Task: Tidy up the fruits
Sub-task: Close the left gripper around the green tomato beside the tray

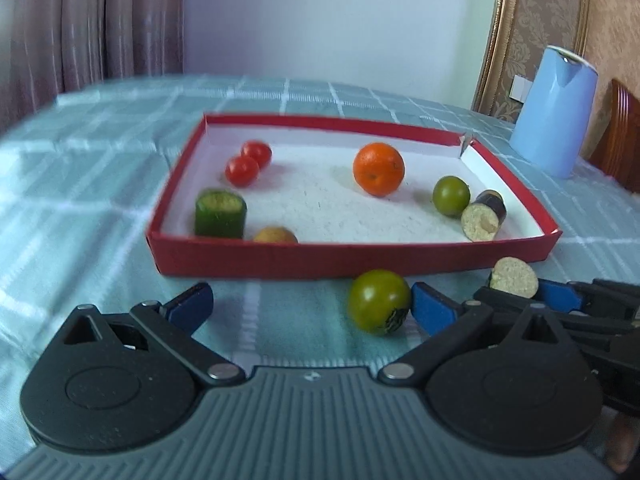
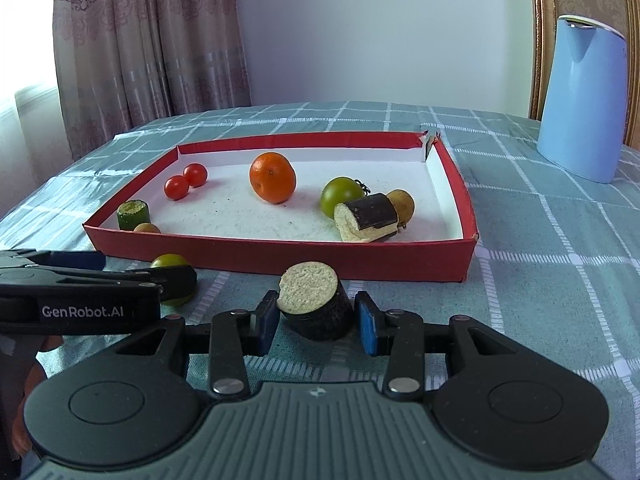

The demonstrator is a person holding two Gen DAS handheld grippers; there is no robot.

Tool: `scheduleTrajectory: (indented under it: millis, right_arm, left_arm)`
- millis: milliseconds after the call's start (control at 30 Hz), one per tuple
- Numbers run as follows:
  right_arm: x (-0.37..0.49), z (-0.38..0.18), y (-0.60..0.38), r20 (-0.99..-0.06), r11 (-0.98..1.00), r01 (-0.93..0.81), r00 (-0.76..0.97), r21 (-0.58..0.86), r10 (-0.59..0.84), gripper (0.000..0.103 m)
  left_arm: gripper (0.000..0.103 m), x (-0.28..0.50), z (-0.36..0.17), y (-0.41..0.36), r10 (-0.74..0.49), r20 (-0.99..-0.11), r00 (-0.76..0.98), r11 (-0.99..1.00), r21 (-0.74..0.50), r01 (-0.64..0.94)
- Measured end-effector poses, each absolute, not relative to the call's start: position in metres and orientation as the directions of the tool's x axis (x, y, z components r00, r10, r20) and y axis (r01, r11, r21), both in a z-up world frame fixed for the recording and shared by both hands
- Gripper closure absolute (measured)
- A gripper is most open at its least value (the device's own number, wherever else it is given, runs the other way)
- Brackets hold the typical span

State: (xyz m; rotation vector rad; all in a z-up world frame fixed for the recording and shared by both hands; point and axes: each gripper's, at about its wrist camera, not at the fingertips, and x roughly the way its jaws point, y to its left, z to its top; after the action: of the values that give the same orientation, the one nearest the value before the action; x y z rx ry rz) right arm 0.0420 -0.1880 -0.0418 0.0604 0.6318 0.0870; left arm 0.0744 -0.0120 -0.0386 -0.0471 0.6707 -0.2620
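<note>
Your left gripper (image 1: 310,306) stands spread wide and low over the tabletop (image 1: 80,184), with the round green tomato with a dark stem scar (image 1: 378,301) at about two o'clock between its fingers, touching the right blue pad or very nearly. If you squeeze from here, the far pad has a long way to travel and the tomato will likely roll ahead of it, toward the red wall in front or out of the gap altogether.

Your right gripper (image 2: 316,320) is pinching the short dark-skinned eggplant chunk with a pale spongy cut face (image 2: 314,305). The left pad presses on the skin; on the right side I can't be sure the pad is fully seated, since the view is foreshortened there. The chunk sits tilted and well forward in the pads, so a quick lift or a turn of the wrist could let it pivot and drop. The two grippers are also just beside each other, and one could knock the other's load as you raise them.

The shallow red cardboard tray with a white floor (image 2: 280,258) lies at twelve o'clock from both grippers. Inside it you have a green cucumber stub (image 2: 133,214) and a small tan fruit (image 2: 147,228) at its near left, two red cherry tomatoes (image 2: 186,181) behind them, an orange mandarin (image 2: 273,177) in the middle, then a second green tomato (image 2: 340,196), another cut eggplant piece (image 2: 368,216) and a yellowish round fruit (image 2: 402,204) clustered at the right. That right cluster leaves little room; aim for the open white floor at centre front.
</note>
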Motion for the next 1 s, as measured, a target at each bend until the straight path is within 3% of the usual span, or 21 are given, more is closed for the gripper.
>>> scheduleTrajectory:
  millis: [567,633,800,867,1000]
  right_arm:
    - [0.043,-0.042,-0.189,-0.589,0.995,-0.049,0.803,0.085,0.090,0.063]
    - [0.044,-0.042,-0.189,-0.589,0.995,-0.050,0.803,0.081,0.089,0.063]
    - [0.044,-0.042,-0.189,-0.588,0.995,-0.051,0.804,0.081,0.089,0.063]
    - [0.043,-0.042,-0.188,-0.589,0.995,-0.053,0.803,0.080,0.090,0.063]
    - [0.043,-0.042,-0.188,-0.588,0.995,-0.053,0.803,0.080,0.090,0.063]
  left_arm:
    - [0.000,0.075,-0.041,-0.027,-0.178,-0.634,0.753,0.973,0.001,0.231]
    - [0.013,0.072,-0.039,-0.025,-0.198,-0.616,0.762,0.971,-0.016,0.239]
    - [0.027,0.068,-0.038,-0.028,-0.221,-0.605,0.765,0.964,-0.016,0.266]
    - [0.040,0.066,-0.037,-0.029,-0.236,-0.598,0.766,0.959,-0.015,0.283]
    - [0.050,0.063,-0.037,-0.034,-0.253,-0.594,0.764,0.951,-0.006,0.310]
